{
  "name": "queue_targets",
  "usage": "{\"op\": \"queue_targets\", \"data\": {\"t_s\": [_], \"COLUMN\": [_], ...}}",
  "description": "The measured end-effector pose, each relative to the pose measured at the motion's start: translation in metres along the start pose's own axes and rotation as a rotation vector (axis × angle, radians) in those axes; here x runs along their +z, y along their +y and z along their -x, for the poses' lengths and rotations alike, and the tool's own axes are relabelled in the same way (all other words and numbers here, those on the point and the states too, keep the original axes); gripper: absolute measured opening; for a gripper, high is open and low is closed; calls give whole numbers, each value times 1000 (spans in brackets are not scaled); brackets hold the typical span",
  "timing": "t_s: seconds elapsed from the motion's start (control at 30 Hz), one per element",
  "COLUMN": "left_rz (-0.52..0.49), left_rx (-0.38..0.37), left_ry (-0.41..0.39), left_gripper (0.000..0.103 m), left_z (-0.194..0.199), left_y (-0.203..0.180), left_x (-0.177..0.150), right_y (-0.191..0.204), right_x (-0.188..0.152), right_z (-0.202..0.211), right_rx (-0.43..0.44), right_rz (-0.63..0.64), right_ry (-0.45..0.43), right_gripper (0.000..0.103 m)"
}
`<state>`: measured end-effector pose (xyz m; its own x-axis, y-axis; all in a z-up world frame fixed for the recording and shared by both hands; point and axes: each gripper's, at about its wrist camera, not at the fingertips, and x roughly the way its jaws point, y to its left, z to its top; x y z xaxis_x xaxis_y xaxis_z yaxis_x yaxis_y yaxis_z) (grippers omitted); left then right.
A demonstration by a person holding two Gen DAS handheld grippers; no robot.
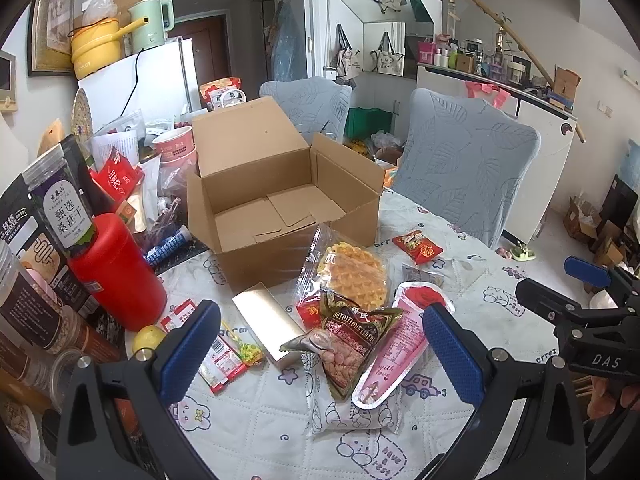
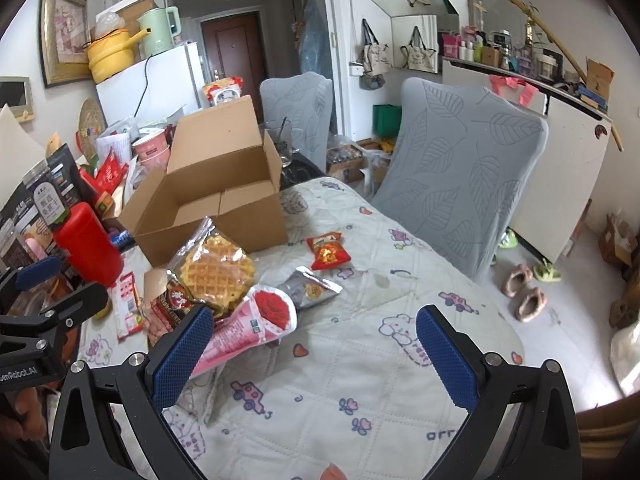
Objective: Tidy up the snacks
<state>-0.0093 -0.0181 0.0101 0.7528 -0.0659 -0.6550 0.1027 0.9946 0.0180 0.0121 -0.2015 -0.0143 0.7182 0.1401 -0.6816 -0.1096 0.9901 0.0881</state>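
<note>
Both the left claw (image 1: 320, 354) and right claw (image 2: 314, 354) gape wide and empty above the tabletop (image 2: 360, 380), the left framing the snack pile's cereal bag (image 1: 352, 340).

Open box (image 1: 280, 196) at worktop (image 1: 460, 248) rear. Waffle pack (image 1: 352, 272) directly before box. Cereal bag (image 1: 348, 344) before waffle, cone pack (image 1: 400, 344) right of bag.

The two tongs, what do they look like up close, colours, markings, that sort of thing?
Both the left tongs and the right tongs have black angular frames with silver bolt heads and two fingers faced with blue, dimpled pads. White lettering reads DAS on the side of the right one; the other carries white lettering too, cut off at the frame edge. No cables or sleeves show.
</note>
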Motion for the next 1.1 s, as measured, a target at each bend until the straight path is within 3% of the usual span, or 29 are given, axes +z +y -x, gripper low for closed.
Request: {"op": "queue_targets", "data": {"t_s": [0.23,0.6,0.77,1.1], "left_rz": [8,33,62,147], "left_rx": [0,-9,-24,23], "left_ry": [12,43,69,119], "left_gripper": [103,103,103,103], "left_z": [-2,-7,-12,-23], "left_y": [-1,-4,-1,14], "left_x": [1,-13,-26,-57], "right_y": [-6,-7,-6,8], "right_x": [8,-5,-14,-34], "right_z": [2,-12,-24,-56], "right_rx": [8,48,94,201], "right_rz": [3,42,57,78], "right_ry": [-5,1,33,132], "right_gripper": [103,103,103,103]}}
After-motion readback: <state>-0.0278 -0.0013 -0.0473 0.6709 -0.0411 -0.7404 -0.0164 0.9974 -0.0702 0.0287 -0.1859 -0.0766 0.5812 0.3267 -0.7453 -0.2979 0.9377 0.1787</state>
